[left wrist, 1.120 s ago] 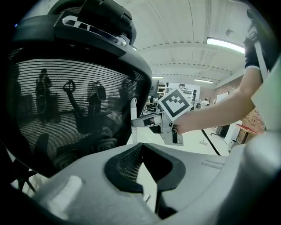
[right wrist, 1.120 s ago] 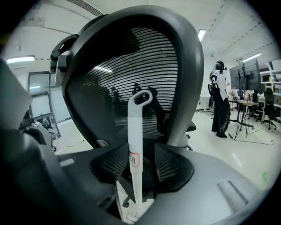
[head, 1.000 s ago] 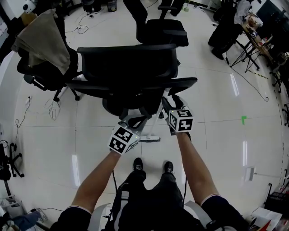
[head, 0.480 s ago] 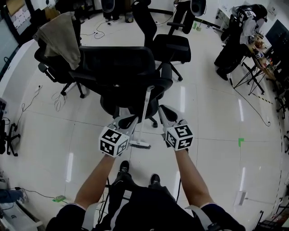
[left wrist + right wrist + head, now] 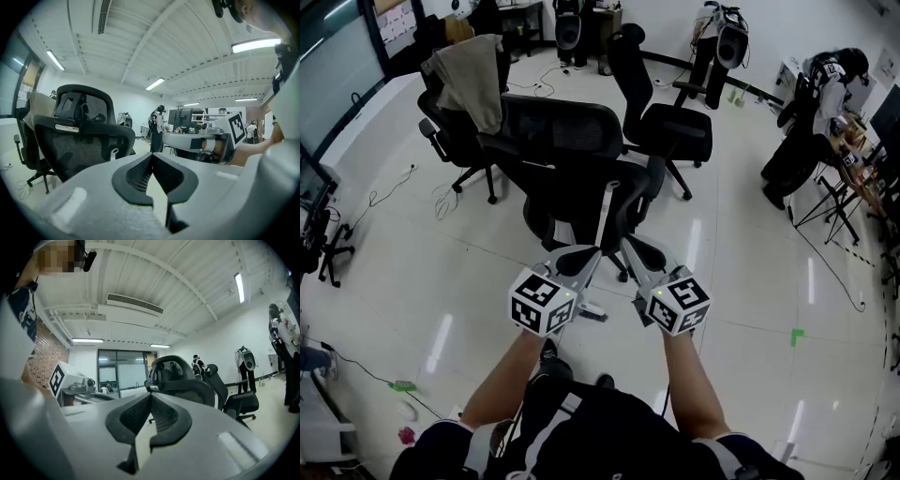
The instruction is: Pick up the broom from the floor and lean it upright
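Note:
The broom (image 5: 602,234) has a white handle and stands upright, its top leaning on the seat of a black mesh office chair (image 5: 572,159); its head (image 5: 591,310) rests on the white floor. My left gripper (image 5: 579,257) hovers just left of the handle, jaws shut and empty. My right gripper (image 5: 636,253) is just right of the handle, also shut with nothing between its pads. In the left gripper view the left gripper's tips (image 5: 152,155) meet in front of the chair back (image 5: 79,136). The right gripper (image 5: 151,395) points level toward the same chair (image 5: 183,380).
A chair draped with a beige cloth (image 5: 469,66) stands at the back left, another black chair (image 5: 675,131) at the back right. Cables (image 5: 441,202) lie on the floor at left. A person (image 5: 811,141) sits at a desk far right. My shoes (image 5: 548,352) are below the broom head.
The right gripper's jaws went from wide open beside the handle to shut, empty. Both grippers rose and drew back from the chair. The broom stayed leaning there.

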`<state>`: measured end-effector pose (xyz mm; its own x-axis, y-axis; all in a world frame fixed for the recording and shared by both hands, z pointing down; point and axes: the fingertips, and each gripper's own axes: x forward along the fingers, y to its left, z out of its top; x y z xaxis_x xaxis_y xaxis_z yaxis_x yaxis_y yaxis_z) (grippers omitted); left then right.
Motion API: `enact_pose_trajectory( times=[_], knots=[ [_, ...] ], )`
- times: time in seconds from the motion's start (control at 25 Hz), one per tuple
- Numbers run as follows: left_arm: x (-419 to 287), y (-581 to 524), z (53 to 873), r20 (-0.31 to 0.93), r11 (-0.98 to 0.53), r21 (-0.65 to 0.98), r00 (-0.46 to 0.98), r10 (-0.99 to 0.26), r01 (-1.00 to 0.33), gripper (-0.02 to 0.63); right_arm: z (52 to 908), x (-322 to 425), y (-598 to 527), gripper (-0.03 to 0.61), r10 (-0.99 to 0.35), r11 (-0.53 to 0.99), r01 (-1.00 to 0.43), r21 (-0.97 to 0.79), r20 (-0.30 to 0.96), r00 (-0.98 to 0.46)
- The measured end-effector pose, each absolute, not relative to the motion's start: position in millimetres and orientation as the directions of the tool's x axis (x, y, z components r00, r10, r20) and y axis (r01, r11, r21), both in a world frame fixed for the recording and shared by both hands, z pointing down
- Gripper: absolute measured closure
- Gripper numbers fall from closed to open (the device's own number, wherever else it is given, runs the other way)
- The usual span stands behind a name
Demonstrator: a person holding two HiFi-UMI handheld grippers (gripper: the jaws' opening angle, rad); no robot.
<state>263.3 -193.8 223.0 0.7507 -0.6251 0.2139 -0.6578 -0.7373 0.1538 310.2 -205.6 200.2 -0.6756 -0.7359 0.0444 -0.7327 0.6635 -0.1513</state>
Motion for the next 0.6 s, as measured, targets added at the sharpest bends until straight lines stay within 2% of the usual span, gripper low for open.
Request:
enact_pose_trajectory(
  times=[0.6],
  knots=[
    [263, -170, 203, 0.192, -0.701, 0.132, 0.712, -0.675, -0.701, 0.614, 183, 312, -185, 0.574, -0.702, 0.703, -0.700, -0.124, 0.034, -0.711]
  ],
)
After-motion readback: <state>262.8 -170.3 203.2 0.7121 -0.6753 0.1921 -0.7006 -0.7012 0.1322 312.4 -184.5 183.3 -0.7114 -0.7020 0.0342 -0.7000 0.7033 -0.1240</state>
